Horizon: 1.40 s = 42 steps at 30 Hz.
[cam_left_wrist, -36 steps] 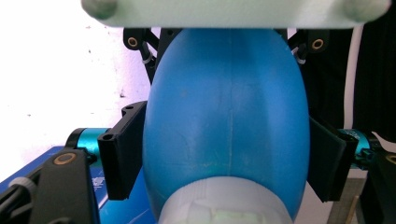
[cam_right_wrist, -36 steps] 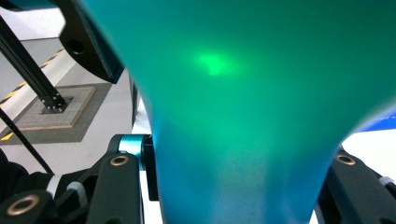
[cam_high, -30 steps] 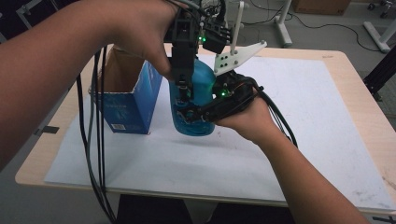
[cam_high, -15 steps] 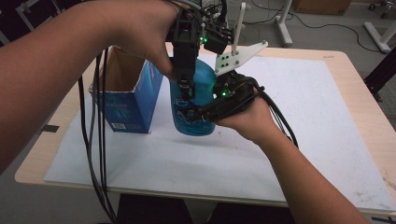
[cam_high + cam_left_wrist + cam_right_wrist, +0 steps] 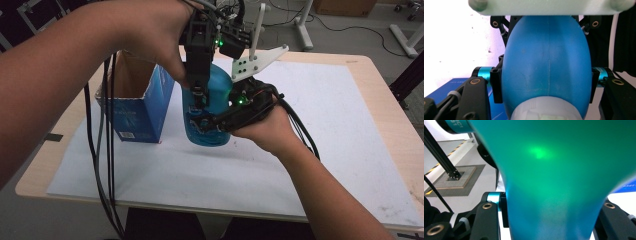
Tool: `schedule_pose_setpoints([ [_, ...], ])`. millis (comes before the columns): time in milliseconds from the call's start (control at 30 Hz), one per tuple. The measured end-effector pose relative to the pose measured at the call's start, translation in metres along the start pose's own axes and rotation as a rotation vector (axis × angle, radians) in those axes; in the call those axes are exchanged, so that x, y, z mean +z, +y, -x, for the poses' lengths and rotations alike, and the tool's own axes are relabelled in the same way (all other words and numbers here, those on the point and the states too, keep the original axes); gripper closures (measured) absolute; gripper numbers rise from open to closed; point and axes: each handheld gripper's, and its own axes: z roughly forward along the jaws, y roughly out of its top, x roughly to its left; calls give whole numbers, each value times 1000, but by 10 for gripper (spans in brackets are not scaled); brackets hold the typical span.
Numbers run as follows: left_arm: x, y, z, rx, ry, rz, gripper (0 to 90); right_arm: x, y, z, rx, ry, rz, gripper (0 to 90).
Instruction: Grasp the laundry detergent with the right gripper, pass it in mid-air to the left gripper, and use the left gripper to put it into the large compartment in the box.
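White-covered table (image 5: 320, 165): smooth, seemingly oval blue bottle (image 5: 212, 107).

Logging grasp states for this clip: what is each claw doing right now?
Left claw: jaws have just been closing, now clamped on the blue bottle from above.
Right claw: shut on the same bottle, from the side.

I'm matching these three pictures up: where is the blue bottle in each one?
High view: blue bottle left of centre, beside the blue box.
Left gripper view: centre, white cap at the bottom edge.
Right gripper view: fills the centre, tinted green.
Shared landmark: the white table cover.
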Motion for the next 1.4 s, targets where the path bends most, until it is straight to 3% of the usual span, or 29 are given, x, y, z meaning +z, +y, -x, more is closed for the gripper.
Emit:
schedule_pose_setpoints([
  [133,-3,-1,1,2,-4,8,386,-1,0,-1,1,2,7,434],
  [333,-4,-4,1,-15,3,3,386,-5,-2,-4,25,13,8,222],
  [500,-5,-6,1,-24,-6,-6,386,-13,-5,-4,24,-3,12,212],
  [633,-6,-6,1,-28,-8,-7,386,-17,-3,-5,21,-6,23,134],
  [867,-12,-9,0,-46,-6,-1,385,-27,-2,-6,-1,-31,30,125],
  [900,-14,-10,0,-57,-7,3,385,-29,-2,-6,-4,-36,29,105],
  [933,-15,-11,-1,-59,-7,3,385,-32,-1,-7,6,-76,31,20],
  [1133,-30,-18,-5,-126,-4,14,385,-50,4,-5,-13,-113,-2,16],
  [1200,-35,-21,-8,-154,-8,21,385,-58,7,-5,-23,-130,-40,6],
  [1300,-44,-28,-12,-215,-12,41,385,-70,12,-4,-41,-155,-93,5],
  [1400,-53,-36,-17,-306,-27,58,384,-83,18,-2,-64,-179,-161,5],
])
